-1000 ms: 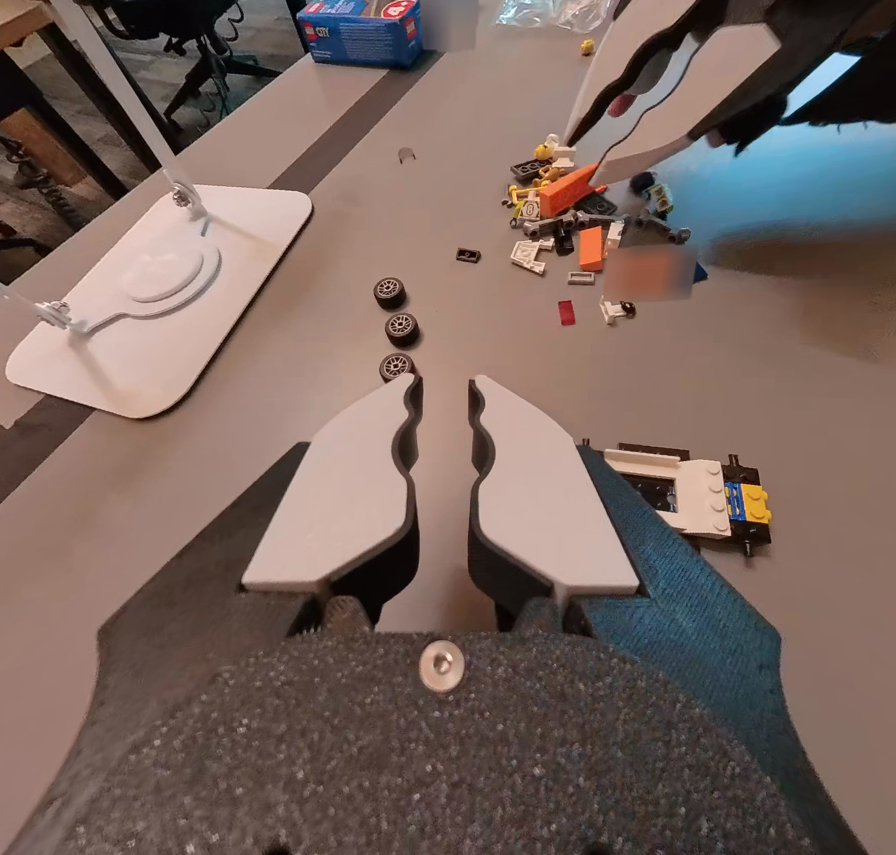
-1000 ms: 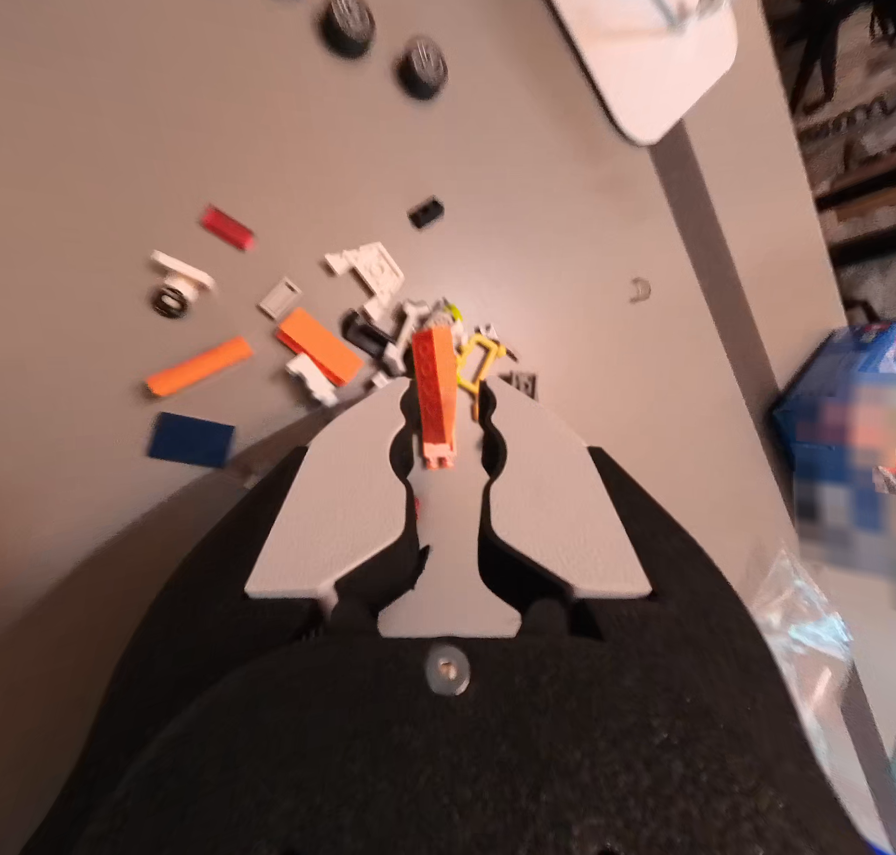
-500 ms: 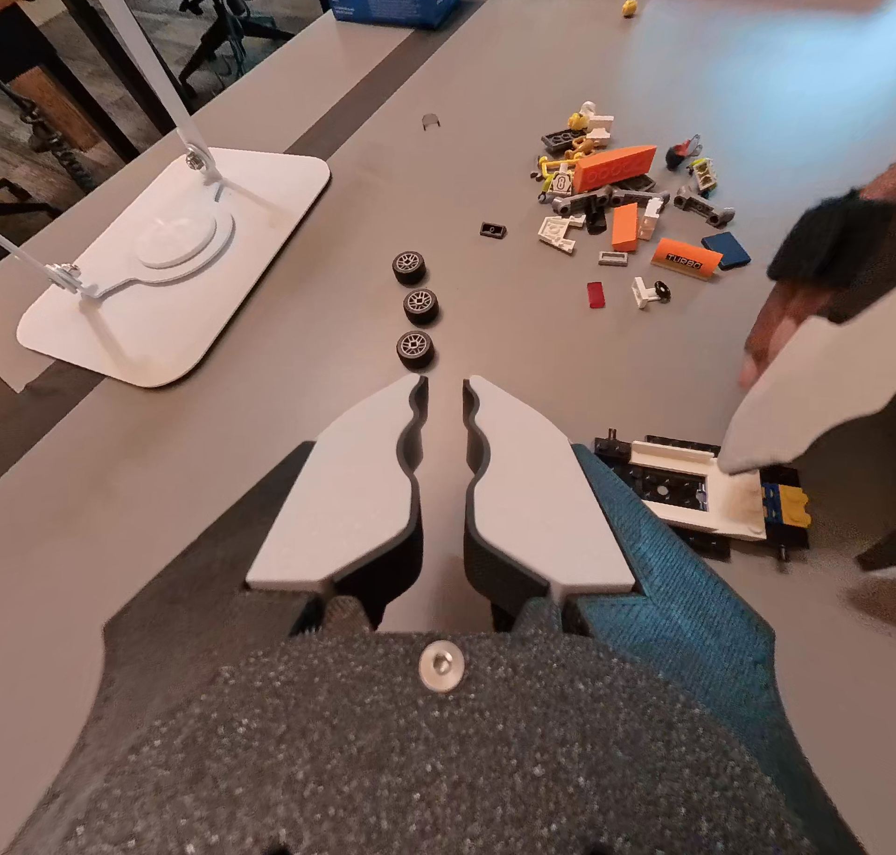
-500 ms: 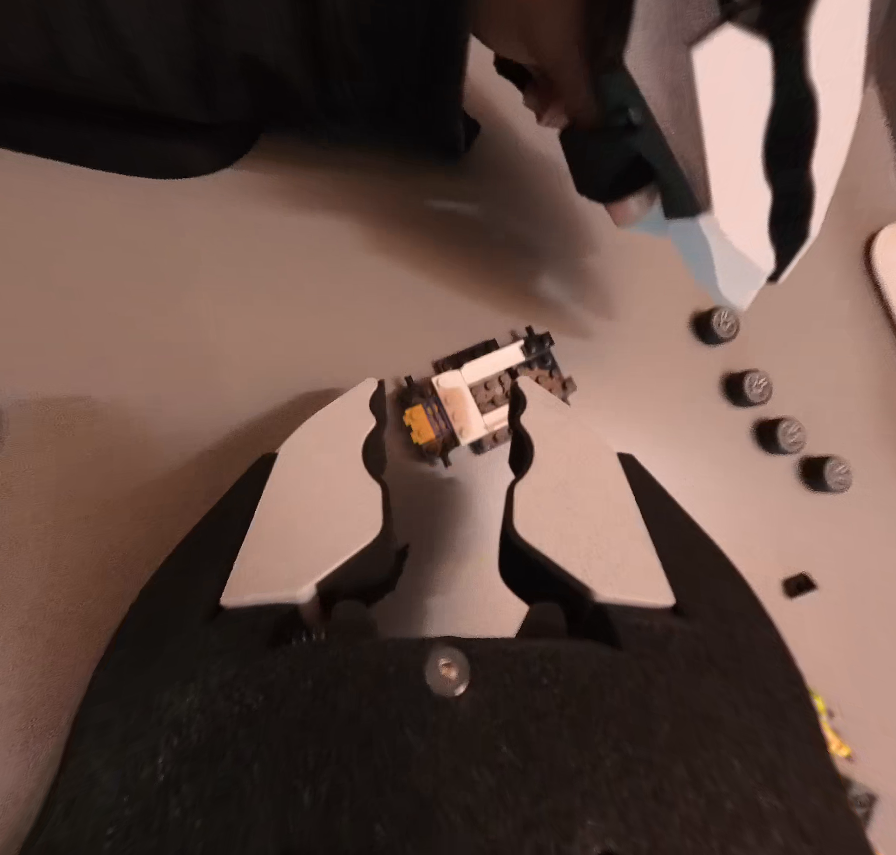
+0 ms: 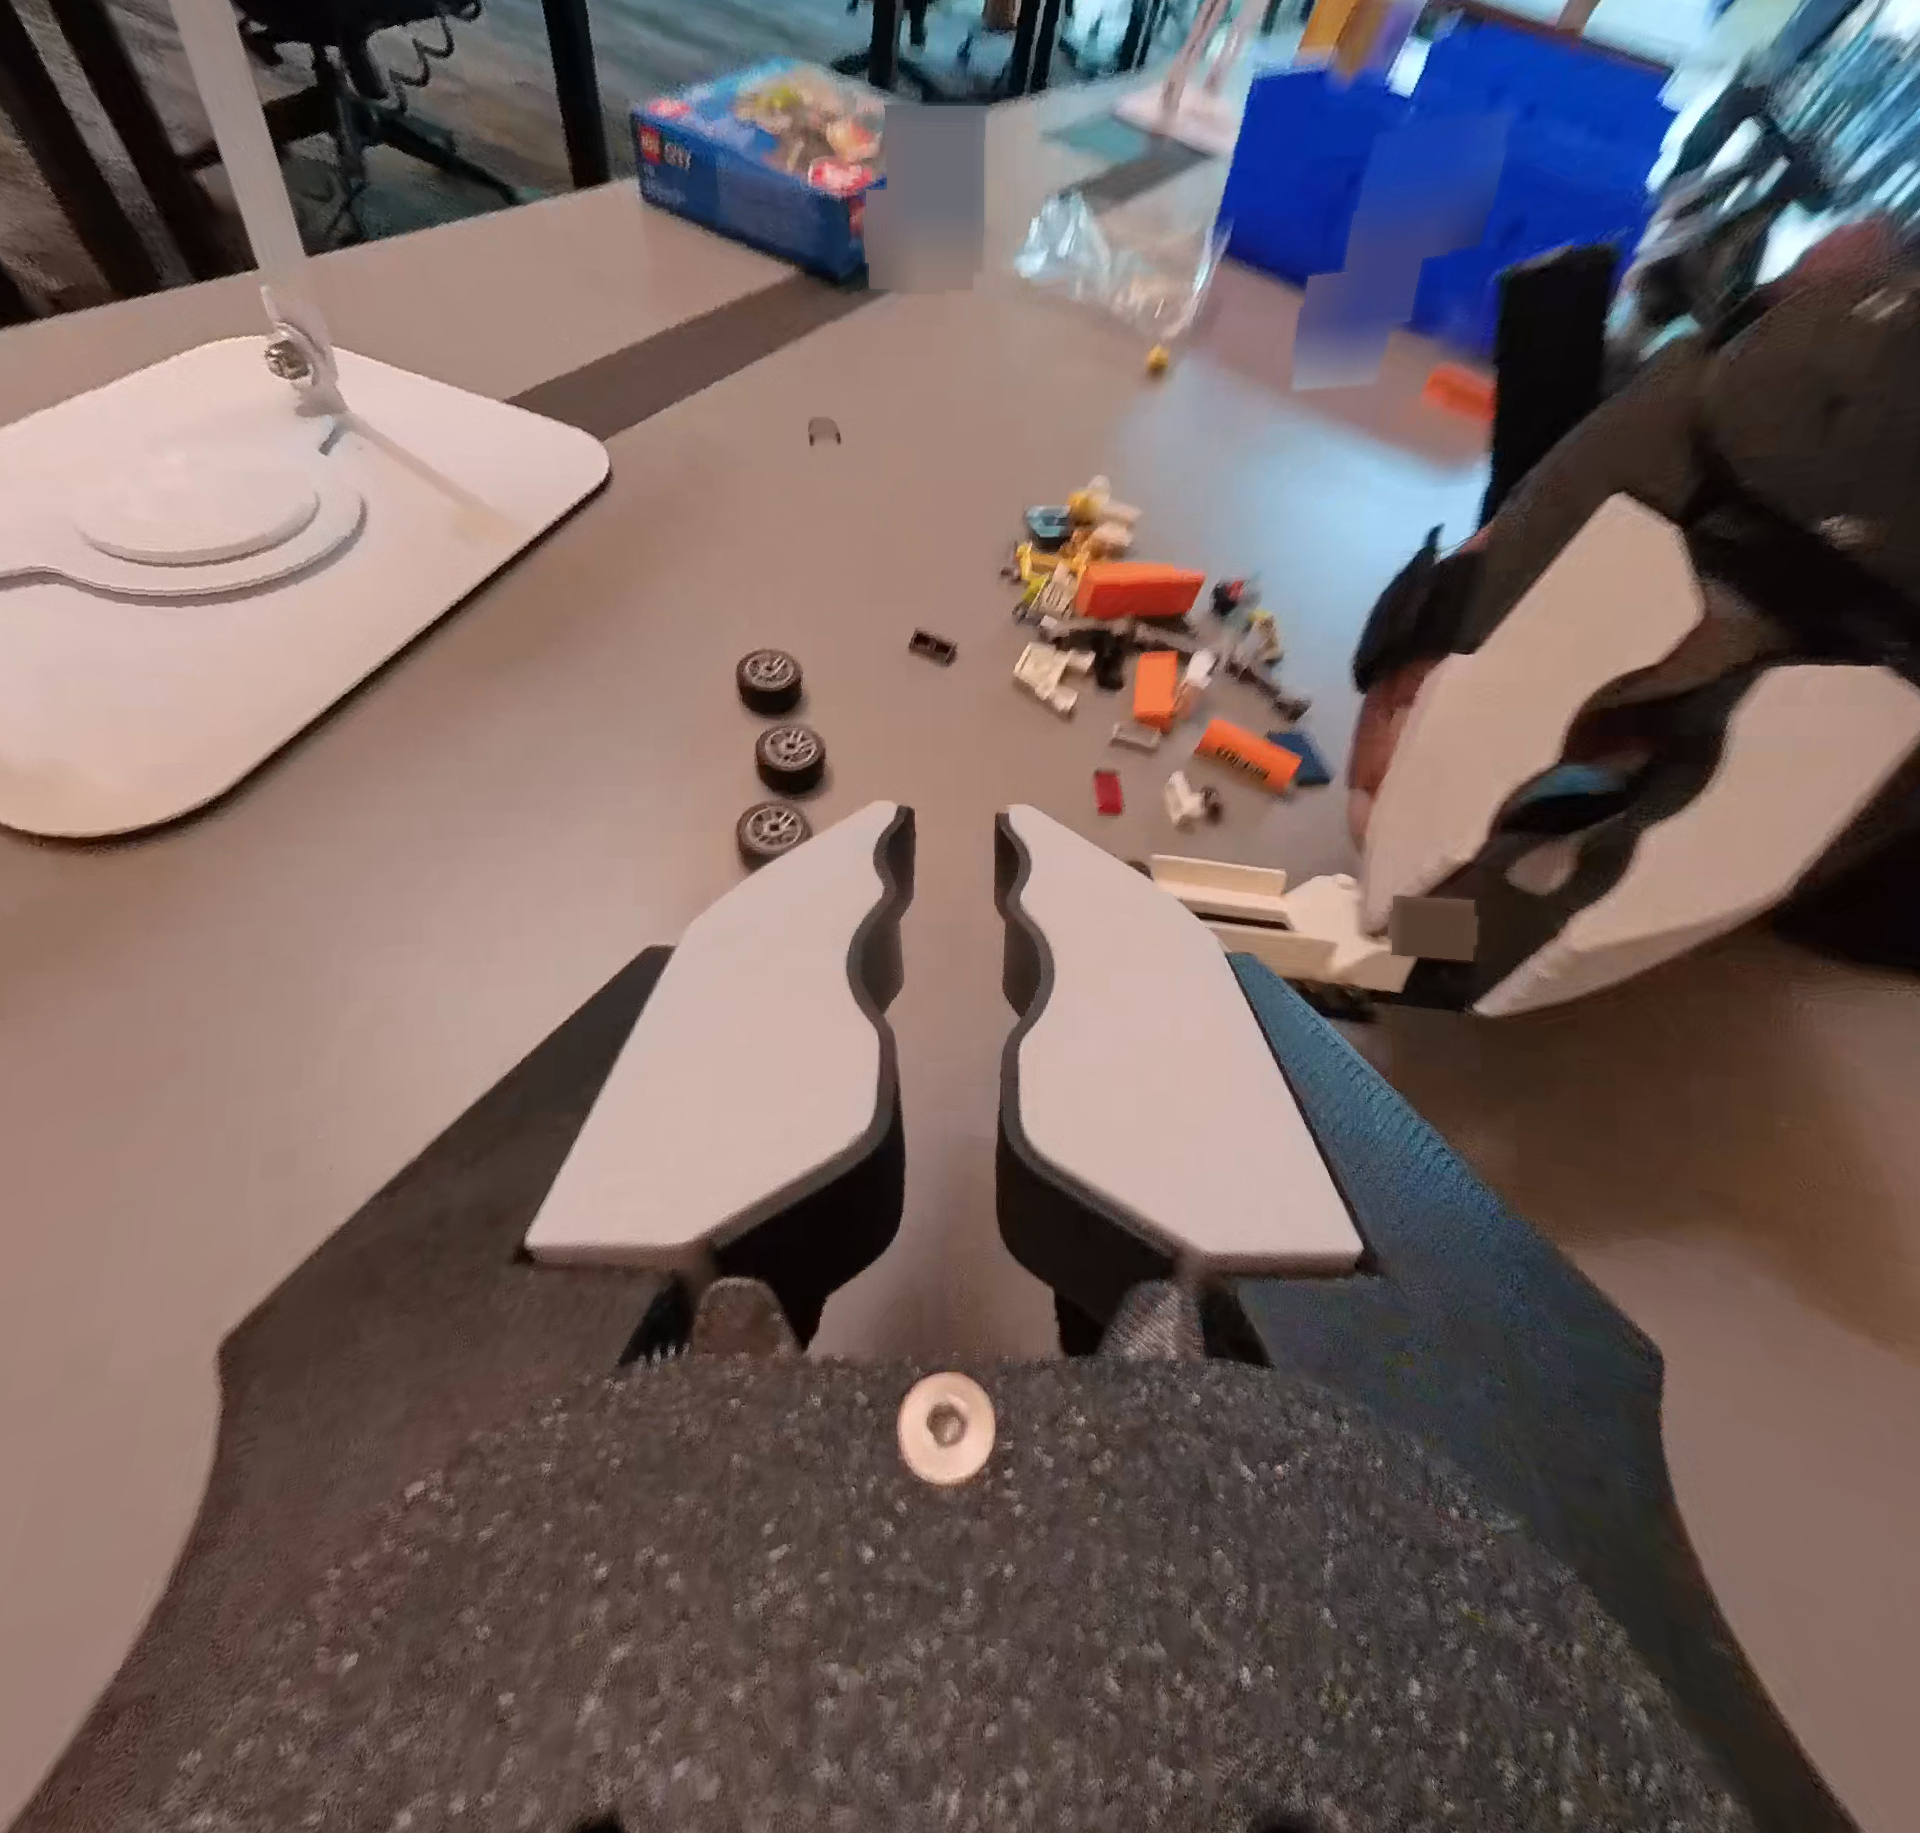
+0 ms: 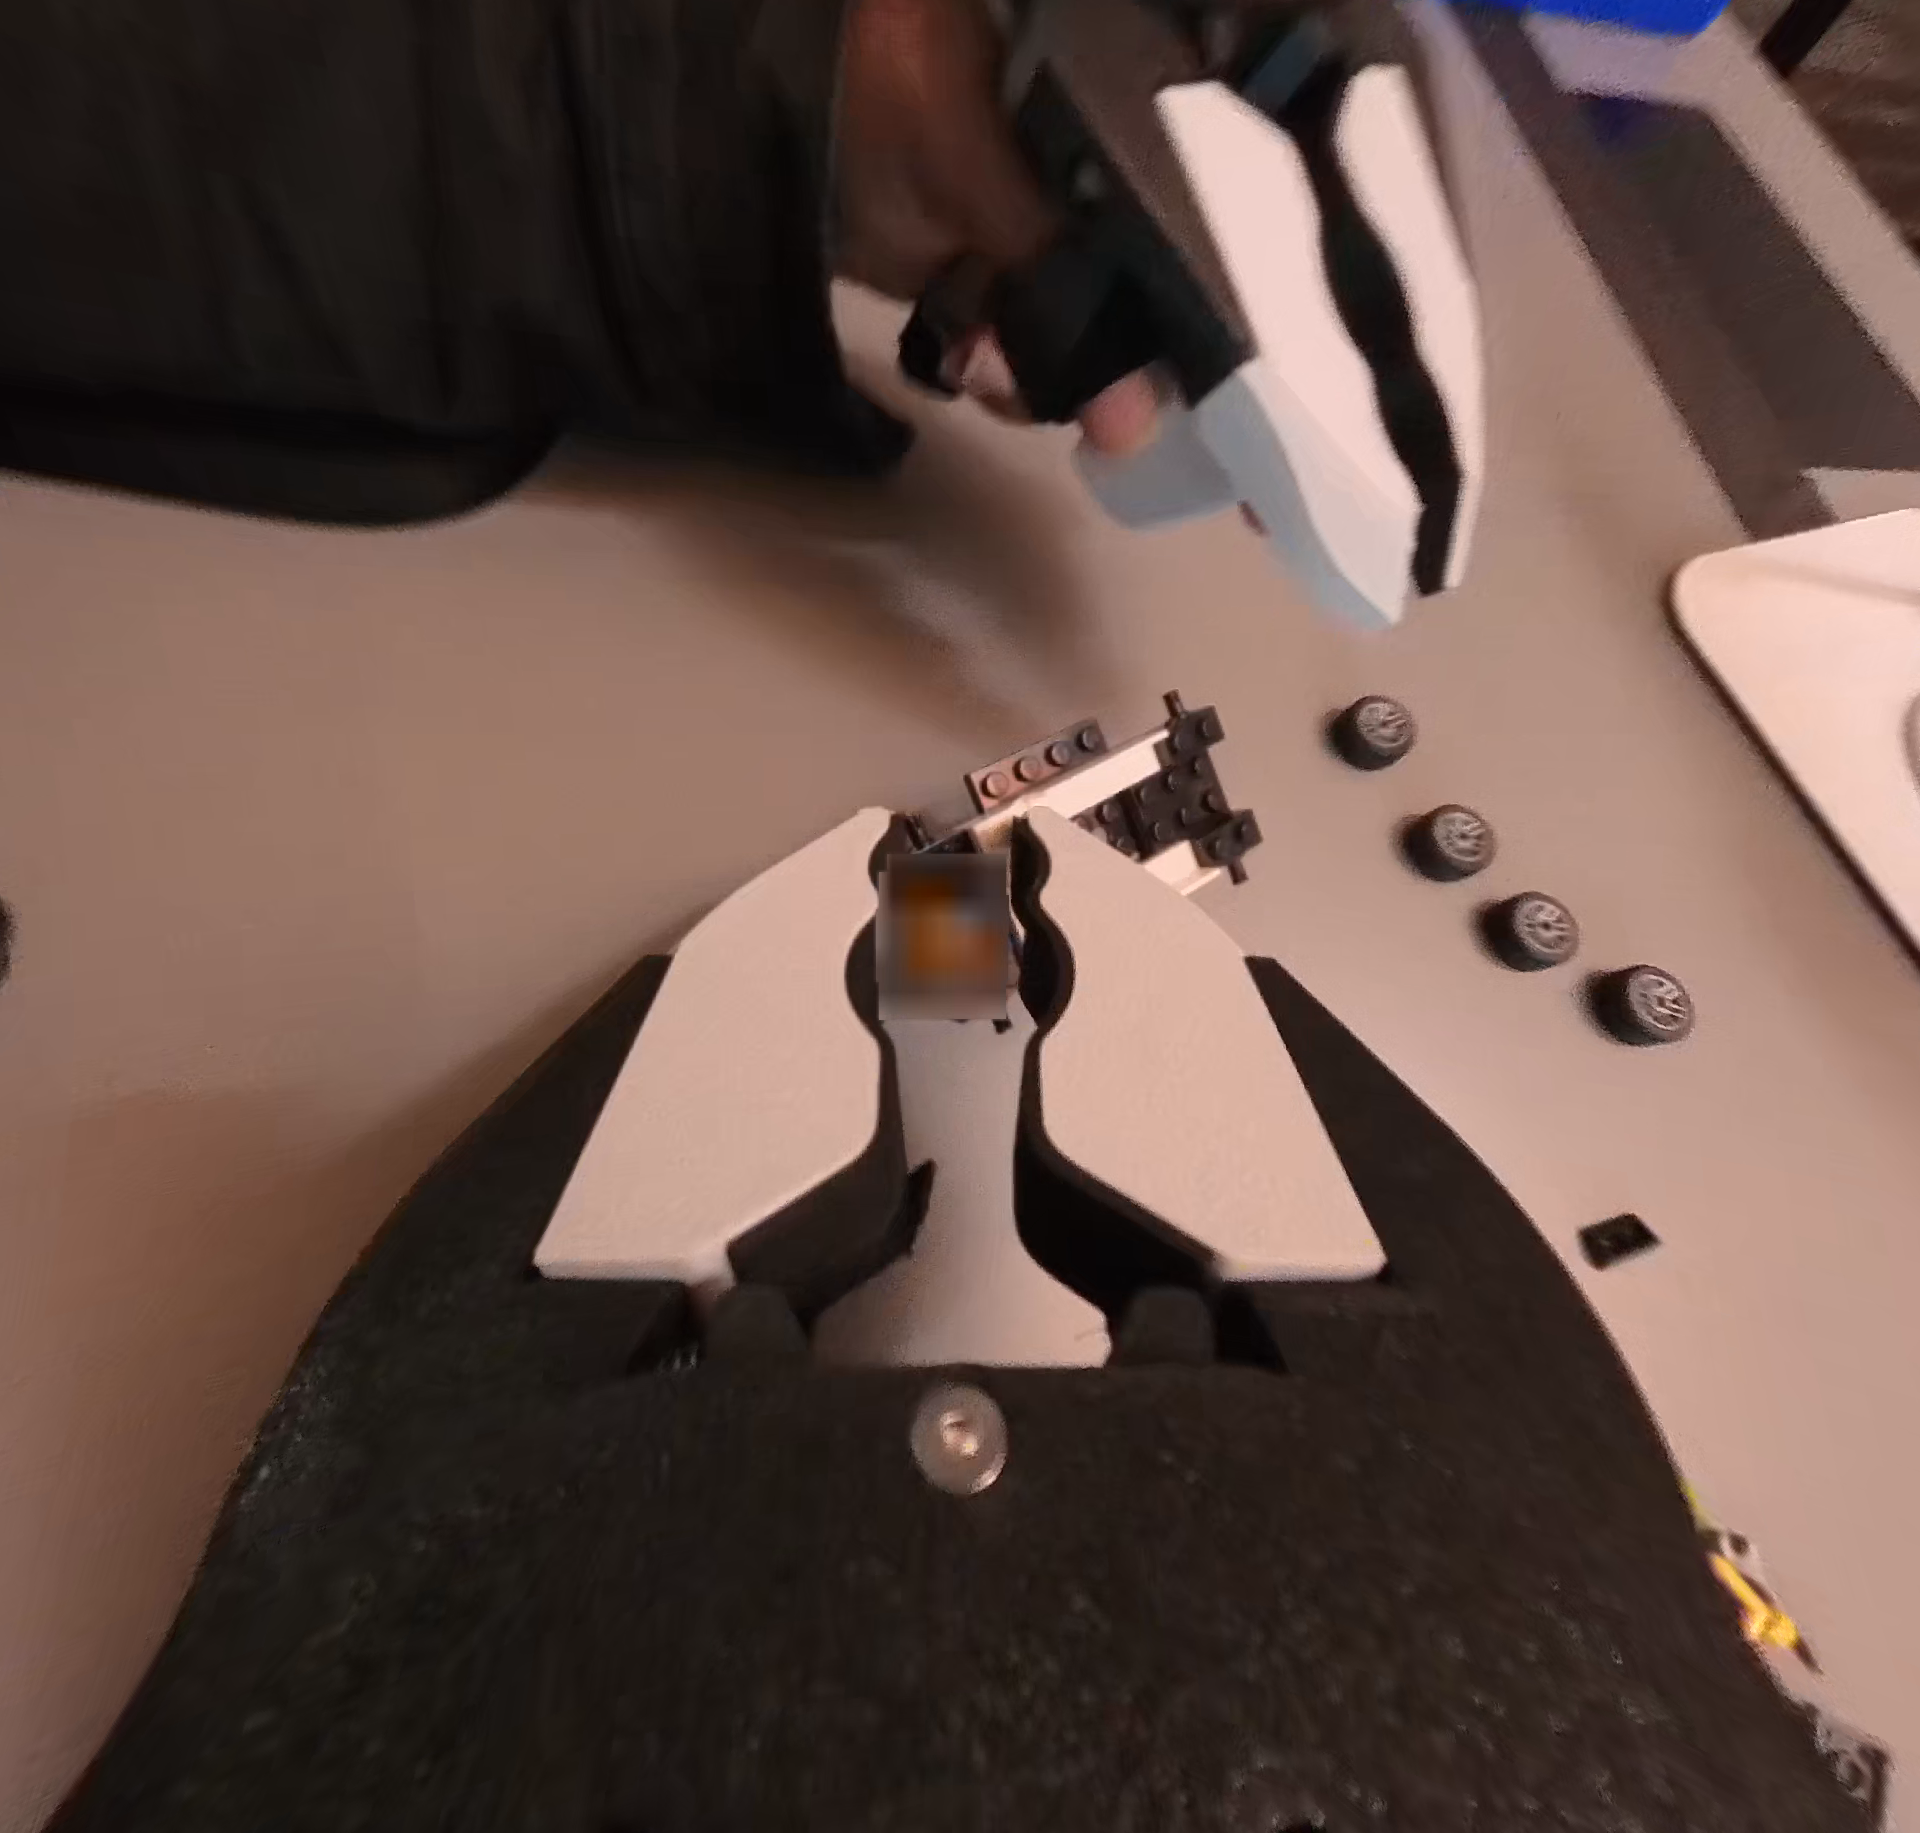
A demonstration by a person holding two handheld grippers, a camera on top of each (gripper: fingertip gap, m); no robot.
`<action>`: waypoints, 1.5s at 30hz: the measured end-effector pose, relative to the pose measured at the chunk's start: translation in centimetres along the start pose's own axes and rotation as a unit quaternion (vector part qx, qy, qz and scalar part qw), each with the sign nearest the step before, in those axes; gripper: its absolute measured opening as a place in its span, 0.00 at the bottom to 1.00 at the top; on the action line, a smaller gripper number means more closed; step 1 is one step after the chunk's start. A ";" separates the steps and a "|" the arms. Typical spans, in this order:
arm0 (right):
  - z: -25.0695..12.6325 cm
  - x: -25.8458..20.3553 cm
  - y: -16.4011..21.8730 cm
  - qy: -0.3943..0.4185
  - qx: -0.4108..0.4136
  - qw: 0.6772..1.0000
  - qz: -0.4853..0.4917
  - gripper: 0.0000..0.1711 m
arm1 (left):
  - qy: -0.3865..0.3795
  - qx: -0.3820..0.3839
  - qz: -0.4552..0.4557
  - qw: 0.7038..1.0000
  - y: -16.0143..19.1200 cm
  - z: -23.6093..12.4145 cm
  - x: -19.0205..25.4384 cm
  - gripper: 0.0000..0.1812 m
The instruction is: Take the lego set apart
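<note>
The lego car chassis [image 6: 1127, 796], black plates with a white body, lies on the grey table. My right gripper [image 6: 956, 843] is shut on its near end, which is hidden between the fingers. In the left wrist view the right gripper [image 5: 1455, 962] holds the white chassis [image 5: 1273, 916] just right of my left fingers. My left gripper [image 5: 954, 827] is empty, its fingers a narrow gap apart, and hovers beside the chassis. It also shows in the right wrist view [image 6: 1423, 578], above the chassis.
Three loose wheels [image 5: 790, 757] sit in a row ahead of the left gripper; several [image 6: 1450, 841] show right of the chassis. A pile of loose pieces [image 5: 1138, 630] lies farther off. A white lamp base [image 5: 208, 578], a blue box [image 5: 748, 173] and a plastic bag [image 5: 1122, 245] stand beyond.
My right gripper left the orange piece at the pile, came over to the chassis and closed on its end. My left gripper has barely moved and tilted up a little.
</note>
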State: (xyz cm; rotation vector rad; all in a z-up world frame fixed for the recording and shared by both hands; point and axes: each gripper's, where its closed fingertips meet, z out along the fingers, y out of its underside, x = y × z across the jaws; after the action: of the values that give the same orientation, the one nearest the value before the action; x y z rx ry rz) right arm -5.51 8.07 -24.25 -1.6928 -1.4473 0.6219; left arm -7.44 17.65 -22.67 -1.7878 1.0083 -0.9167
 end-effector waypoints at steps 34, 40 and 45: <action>-5.9 -1.6 -2.6 -0.063 0.078 0.992 -0.077 0.13 | 0.147 -0.019 0.390 0.909 0.4 0.5 14.0 0.06; -5.5 -1.1 -2.8 -0.012 0.074 0.989 -0.129 0.09 | 0.155 -0.009 0.348 0.924 0.2 0.5 13.2 0.06; -4.6 -0.3 -2.4 0.042 0.045 0.983 -0.175 0.08 | 0.163 -0.019 0.300 0.940 0.8 0.9 12.0 0.07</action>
State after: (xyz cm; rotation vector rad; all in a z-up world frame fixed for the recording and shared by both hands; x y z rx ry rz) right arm -3.30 6.62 -19.71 -1.3348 -1.5810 0.4102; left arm -2.07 6.95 -21.56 -1.2459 1.6737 -0.8093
